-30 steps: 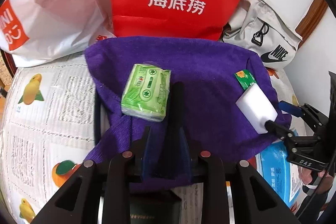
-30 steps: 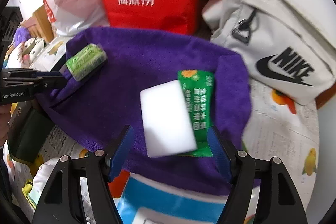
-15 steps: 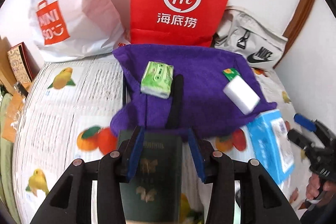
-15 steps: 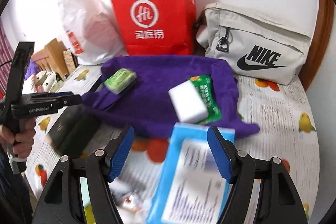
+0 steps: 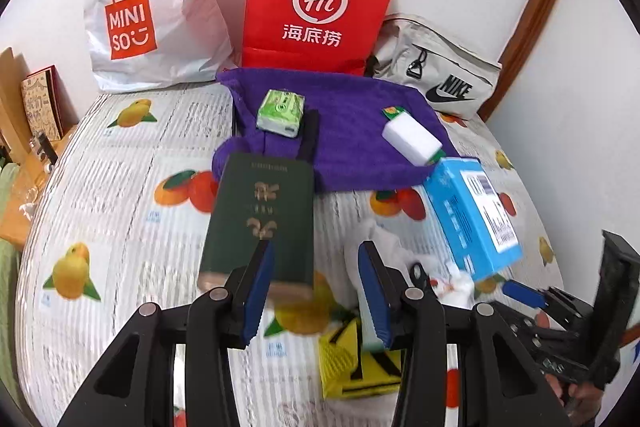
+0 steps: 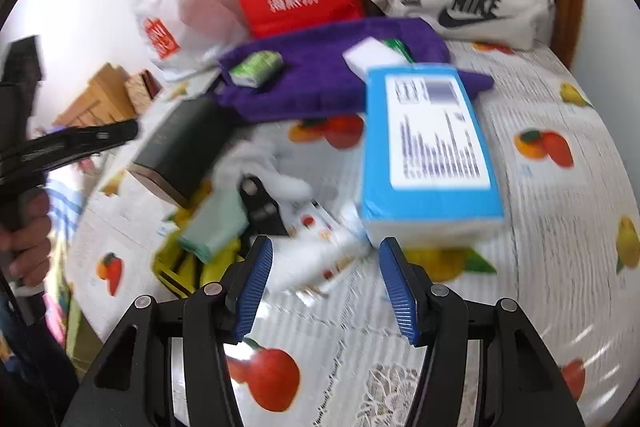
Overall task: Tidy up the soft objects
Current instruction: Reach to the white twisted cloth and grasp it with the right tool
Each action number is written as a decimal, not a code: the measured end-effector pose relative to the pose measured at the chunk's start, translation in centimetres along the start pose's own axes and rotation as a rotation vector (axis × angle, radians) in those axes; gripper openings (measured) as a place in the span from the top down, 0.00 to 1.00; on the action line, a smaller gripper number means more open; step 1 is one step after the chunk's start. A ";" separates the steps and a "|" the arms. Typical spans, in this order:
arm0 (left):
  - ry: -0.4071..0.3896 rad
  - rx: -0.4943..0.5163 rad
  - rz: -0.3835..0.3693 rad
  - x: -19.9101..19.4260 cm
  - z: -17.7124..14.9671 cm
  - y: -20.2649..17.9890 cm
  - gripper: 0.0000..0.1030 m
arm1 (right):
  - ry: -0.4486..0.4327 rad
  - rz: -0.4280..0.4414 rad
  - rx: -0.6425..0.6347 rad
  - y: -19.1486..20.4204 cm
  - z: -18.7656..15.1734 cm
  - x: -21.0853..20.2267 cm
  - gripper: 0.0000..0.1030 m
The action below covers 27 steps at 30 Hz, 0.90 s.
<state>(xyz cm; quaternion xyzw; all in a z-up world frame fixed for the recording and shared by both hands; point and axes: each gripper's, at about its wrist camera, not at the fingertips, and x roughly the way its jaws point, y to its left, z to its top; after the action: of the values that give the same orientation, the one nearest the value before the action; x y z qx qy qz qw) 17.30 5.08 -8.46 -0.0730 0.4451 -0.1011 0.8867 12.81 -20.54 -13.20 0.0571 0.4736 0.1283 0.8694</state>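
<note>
Between picks — you are selecting the next soft item.
Both tongs are standing open and empty, the right gripper (image 6: 326, 281) just narrowing; the left gripper (image 5: 316, 287) is hovering — steer toward the white pouch (image 6: 316, 259) ahead.

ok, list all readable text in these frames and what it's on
"MINI SO" on the white plastic bag
"Hi" and "海底捞" on the red paper bag
"NIKE" on the grey pouch
Blue box label, dark green box gold print, green tissue pack: too small or blurred.

Lying on table: one purple towel (image 5: 352, 131), one green tissue pack (image 5: 280, 113), one white sponge (image 5: 412, 139), one blue box (image 5: 472, 215), one dark green box (image 5: 260, 219).
</note>
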 end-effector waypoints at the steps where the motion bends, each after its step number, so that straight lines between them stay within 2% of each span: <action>1: -0.001 0.001 -0.003 -0.3 -0.6 0.0 0.60 | -0.008 0.002 0.012 -0.1 -0.3 0.2 0.45; 10: 0.024 -0.010 -0.005 -0.5 -4.8 0.7 0.60 | -0.042 -0.012 0.078 0.0 -0.7 3.1 0.45; 12: 0.028 -0.004 0.000 -0.4 -5.3 0.7 0.60 | -0.033 -0.004 0.116 -0.1 -0.8 4.1 0.53; 14: 0.031 0.009 0.005 -0.3 -5.7 0.5 0.60 | -0.037 0.015 0.133 -0.2 -1.0 4.7 0.75; 17: 0.037 0.013 -0.004 -0.2 -6.1 0.5 0.60 | -0.072 0.018 0.122 0.0 -1.3 4.6 0.80; 27: 0.059 0.047 -0.084 1.3 -6.0 -2.0 0.60 | -0.174 0.111 0.039 1.0 -2.1 -1.0 0.81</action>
<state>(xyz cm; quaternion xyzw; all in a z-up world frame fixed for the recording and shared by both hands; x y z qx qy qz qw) 12.98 2.58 -12.53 -0.0676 0.4651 -0.1507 0.8697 10.32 -19.92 -13.34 0.1110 0.3947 0.1617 0.8977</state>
